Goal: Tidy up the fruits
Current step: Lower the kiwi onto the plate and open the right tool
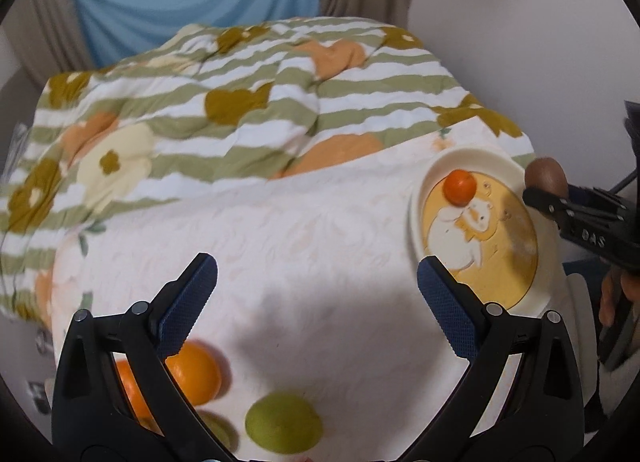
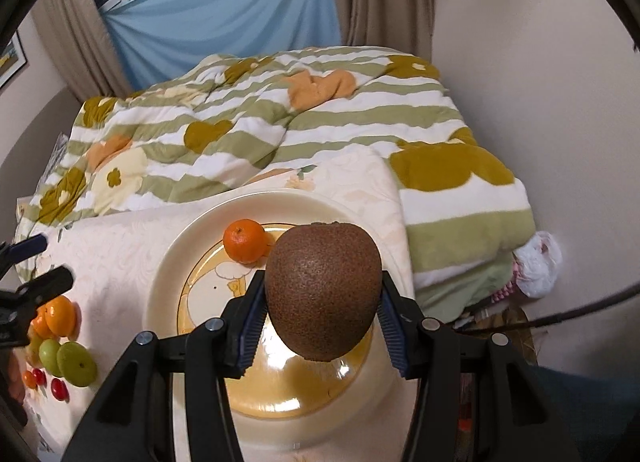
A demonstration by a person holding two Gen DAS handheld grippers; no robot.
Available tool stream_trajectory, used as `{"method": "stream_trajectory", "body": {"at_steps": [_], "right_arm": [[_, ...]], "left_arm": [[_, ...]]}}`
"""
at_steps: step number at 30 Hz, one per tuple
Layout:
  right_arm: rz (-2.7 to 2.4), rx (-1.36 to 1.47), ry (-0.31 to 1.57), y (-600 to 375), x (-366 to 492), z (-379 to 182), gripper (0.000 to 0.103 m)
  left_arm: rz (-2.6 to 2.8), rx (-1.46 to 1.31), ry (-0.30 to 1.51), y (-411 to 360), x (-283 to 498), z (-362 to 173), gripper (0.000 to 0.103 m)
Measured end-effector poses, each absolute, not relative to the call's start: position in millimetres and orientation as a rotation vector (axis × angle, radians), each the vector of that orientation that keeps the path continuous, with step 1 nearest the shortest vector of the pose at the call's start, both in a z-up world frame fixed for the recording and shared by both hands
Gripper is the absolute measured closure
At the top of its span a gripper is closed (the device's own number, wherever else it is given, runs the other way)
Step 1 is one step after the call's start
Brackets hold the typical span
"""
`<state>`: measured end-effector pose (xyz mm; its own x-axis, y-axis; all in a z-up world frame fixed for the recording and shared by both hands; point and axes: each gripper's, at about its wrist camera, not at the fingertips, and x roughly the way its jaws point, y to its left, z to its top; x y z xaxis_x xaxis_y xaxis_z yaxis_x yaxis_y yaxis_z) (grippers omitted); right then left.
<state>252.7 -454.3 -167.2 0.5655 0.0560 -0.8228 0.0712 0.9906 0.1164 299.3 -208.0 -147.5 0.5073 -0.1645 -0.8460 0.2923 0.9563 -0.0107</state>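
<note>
My right gripper (image 2: 322,302) is shut on a brown kiwi (image 2: 323,290) and holds it above a cream plate (image 2: 168,286) with a yellow cartoon centre. A small mandarin (image 2: 245,241) lies on the plate's far side. In the left wrist view the plate (image 1: 416,218), the mandarin (image 1: 460,187) and the kiwi (image 1: 546,176) show at the right. My left gripper (image 1: 316,298) is open and empty over the white cloth. Oranges (image 1: 196,376) and a green fruit (image 1: 283,426) lie near its base.
A striped floral quilt (image 2: 280,118) covers the bed behind the white cloth (image 1: 300,230). Loose oranges (image 2: 56,316), green fruits (image 2: 76,368) and small red fruits (image 2: 58,388) lie at the cloth's left. A white bag (image 2: 538,264) lies off the bed's right side.
</note>
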Motion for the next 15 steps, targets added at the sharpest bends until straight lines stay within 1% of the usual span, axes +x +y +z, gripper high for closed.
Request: {"method": "stream_trajectory", "body": {"at_steps": [8, 15], "right_arm": [[0.032, 0.078, 0.98, -445, 273, -187, 0.055], [0.039, 0.011, 0.948, -437, 276, -192, 0.054]], "left_arm": [[-0.228, 0.087, 1.025, -198, 289, -162, 0.0], [-0.208, 0.061, 1.026, -197, 287, -165, 0.0]]}}
